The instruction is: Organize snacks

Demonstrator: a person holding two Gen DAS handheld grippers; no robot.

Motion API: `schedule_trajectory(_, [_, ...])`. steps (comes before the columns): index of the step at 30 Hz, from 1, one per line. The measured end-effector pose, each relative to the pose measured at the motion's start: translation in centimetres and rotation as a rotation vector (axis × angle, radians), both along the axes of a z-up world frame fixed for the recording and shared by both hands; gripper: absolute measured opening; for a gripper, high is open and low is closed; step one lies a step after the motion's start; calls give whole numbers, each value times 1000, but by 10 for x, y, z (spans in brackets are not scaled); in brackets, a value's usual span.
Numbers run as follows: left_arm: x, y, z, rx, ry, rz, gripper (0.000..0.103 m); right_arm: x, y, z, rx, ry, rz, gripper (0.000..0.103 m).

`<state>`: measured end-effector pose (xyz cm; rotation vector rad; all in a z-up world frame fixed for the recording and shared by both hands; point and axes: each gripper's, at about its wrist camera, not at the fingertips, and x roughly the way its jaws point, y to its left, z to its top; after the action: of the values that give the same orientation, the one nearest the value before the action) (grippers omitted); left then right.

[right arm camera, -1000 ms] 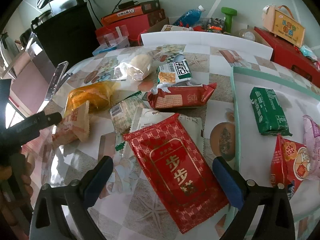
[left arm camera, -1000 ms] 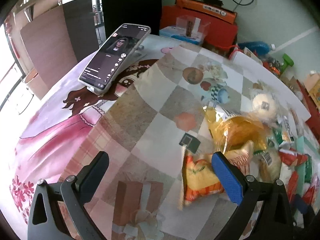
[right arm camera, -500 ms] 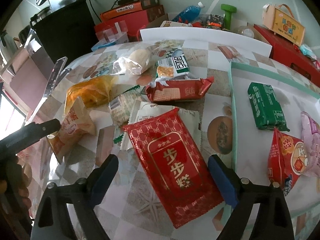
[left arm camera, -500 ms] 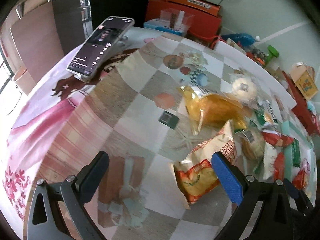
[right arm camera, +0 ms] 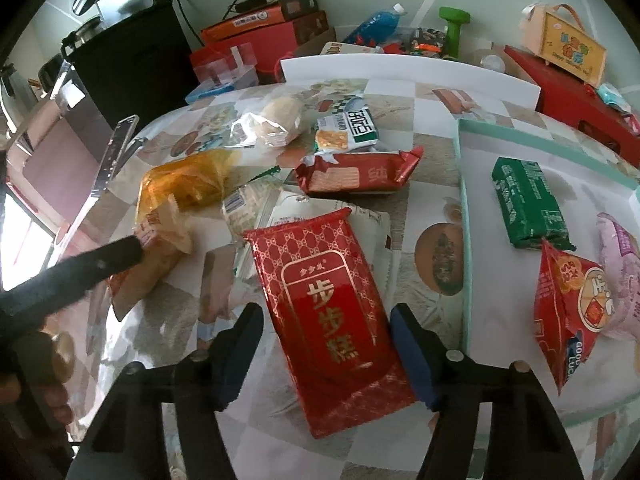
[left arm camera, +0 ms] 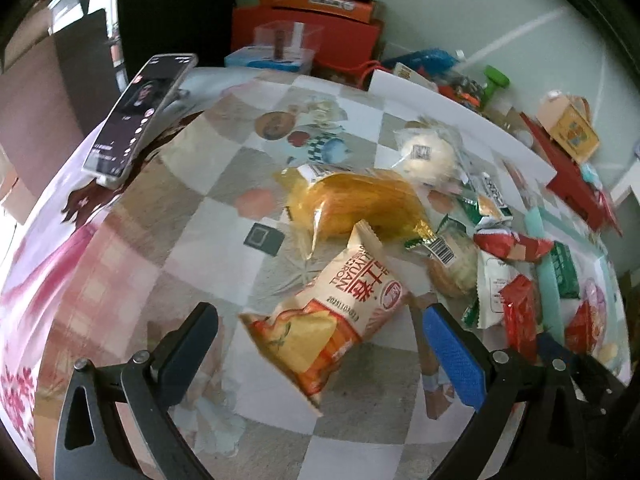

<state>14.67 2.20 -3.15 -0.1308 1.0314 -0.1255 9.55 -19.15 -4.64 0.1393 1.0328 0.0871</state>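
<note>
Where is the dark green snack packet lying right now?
In the right wrist view, the dark green packet lies at upper right on the white mat with the mint edge, just above the red-orange snack bag.

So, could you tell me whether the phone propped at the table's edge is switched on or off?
On. The phone leans tilted on its stand, and its screen is lit, showing a video with a column of icons down one side.
</note>
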Motion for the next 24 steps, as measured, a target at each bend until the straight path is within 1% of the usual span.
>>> schedule_trajectory(3, [5,-3,-2,32,-21,-11,102,0,3,0,-6,1,7,67])
schedule_trajectory(7, [10,-7,-8,56,-8,-35,102,1,2,-3,-4,14,0,67])
schedule_trajectory(10, [11,-13,-12,77,-8,-53,98,2,0,-7,6,30,-5,66])
schedule_trajectory(11, [11,-14,-13,81,-7,-55,95,3,-1,-8,6,32,-6,66])
schedule_trajectory(12, [12,-15,-14,84,-5,-57,89,3,-1,-8,4,31,-6,66])
schedule_trajectory(13, [12,-16,-15,82,-1,-62,87,3,-1,-7,2,30,-6,66])
schedule_trajectory(14, [12,-16,-18,77,6,-67,80,3,-1,-8,2,30,-6,66])
schedule_trajectory(15, [13,-17,-19,76,13,-70,76,3,0,-8,2,30,-6,66])
schedule_trajectory(24, [12,-20,-23,90,12,-84,75,4,3,-10,-22,31,0,65])
